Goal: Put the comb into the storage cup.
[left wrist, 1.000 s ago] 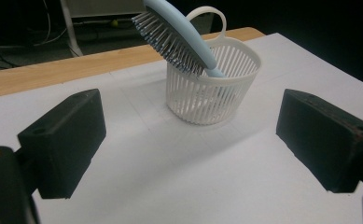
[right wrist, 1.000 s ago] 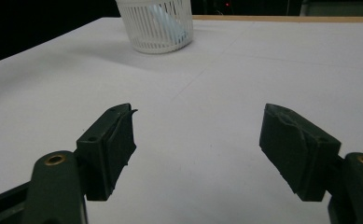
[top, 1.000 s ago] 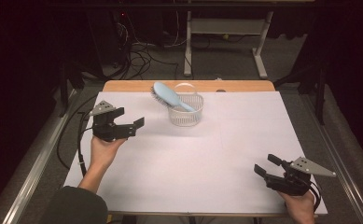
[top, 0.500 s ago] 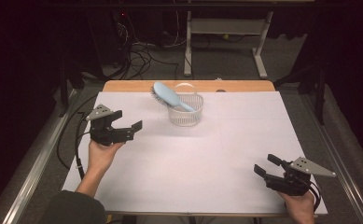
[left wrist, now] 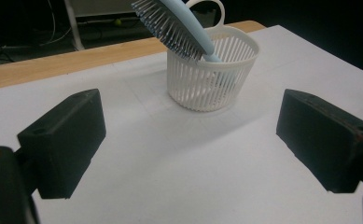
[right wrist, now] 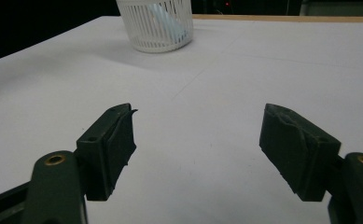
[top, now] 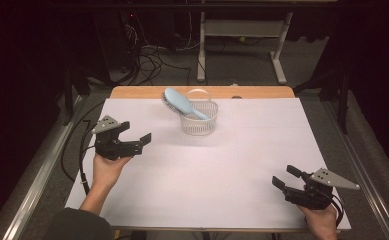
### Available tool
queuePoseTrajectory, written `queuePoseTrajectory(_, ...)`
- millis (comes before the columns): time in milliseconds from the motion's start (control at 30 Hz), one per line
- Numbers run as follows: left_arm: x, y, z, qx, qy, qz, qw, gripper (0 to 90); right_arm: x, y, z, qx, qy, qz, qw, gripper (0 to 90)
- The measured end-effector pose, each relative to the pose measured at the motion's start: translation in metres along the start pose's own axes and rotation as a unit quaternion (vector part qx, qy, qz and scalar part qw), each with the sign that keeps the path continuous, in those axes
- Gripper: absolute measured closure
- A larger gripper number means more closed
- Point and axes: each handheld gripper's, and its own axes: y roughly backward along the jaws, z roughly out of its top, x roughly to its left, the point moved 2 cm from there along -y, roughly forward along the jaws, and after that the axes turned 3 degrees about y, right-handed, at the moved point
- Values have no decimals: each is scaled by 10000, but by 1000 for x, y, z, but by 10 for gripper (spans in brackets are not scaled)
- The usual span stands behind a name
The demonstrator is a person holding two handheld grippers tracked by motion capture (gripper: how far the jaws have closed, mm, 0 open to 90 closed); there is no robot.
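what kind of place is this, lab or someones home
Most likely a lab or recording workspace, not a home. A table under a plain white sheet holds just a white basket with a blue hairbrush; loose cables lie on the floor behind, beside a metal desk frame.

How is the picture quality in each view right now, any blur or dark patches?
High view: table evenly lit, surroundings dark, sharp. Left gripper view: basket and brush fairly sharp, near jaws soft. Right gripper view: basket cut off at the top edge, background black.
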Motion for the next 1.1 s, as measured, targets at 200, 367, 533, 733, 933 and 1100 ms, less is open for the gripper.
queuePoseTrajectory(200, 1, 3, -3, 1, 43, -12, 10000, 74, 0, 0, 0, 4, 16, -2, 10000, 268)
queuePoseTrajectory(367, 2, 6, -7, 0, 77, -32, 10000, 74, 0, 0, 0, 5, 19, 5, 10000, 268)
queuePoseTrajectory(533, 2, 9, -9, -18, 105, -41, 9999, 74, 0, 0, 0, 6, 21, 4, 10000, 268)
queuePoseTrajectory(733, 2, 11, -11, -30, 133, -54, 9999, 74, 1, 0, 0, 7, 18, 6, 10000, 268)
queuePoseTrajectory(933, 0, 14, -15, -32, 144, -76, 9999, 74, 1, 0, 0, 7, 18, 5, 10000, 267)
queuePoseTrajectory(1100, -1, 17, -18, -50, 150, -100, 9998, 74, 1, 0, 0, 4, 15, 1, 10000, 267)
